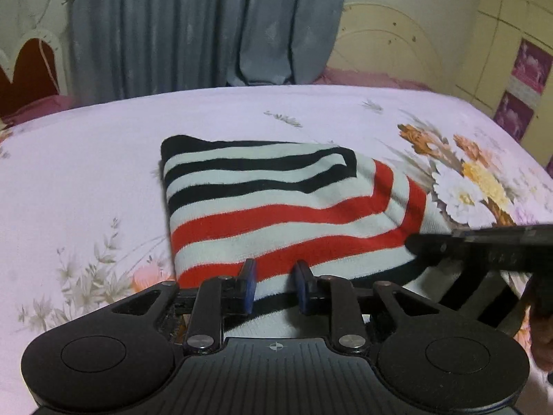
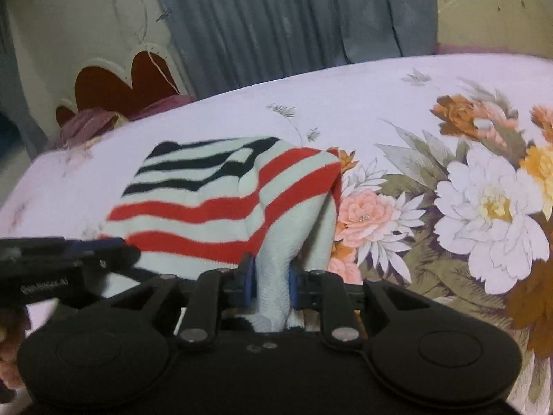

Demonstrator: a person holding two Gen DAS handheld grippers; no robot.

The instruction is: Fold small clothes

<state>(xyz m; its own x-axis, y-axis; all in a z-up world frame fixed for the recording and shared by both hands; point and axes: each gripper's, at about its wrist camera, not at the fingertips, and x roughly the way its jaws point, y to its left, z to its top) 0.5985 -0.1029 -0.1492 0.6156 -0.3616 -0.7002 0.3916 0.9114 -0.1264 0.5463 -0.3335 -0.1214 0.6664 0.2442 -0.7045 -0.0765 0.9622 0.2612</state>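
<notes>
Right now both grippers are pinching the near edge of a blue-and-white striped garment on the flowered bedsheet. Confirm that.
Not quite: the striped garment has red and black stripes on white, not blue, as both wrist views show. The left gripper and right gripper do pinch its near edge on the flowered bedsheet.

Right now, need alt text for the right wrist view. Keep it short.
The right gripper is shut on a bunched pale fold of a red, black and white striped garment lying on a floral bedsheet. The left gripper reaches in from the left edge; grey curtains hang behind the bed.
</notes>
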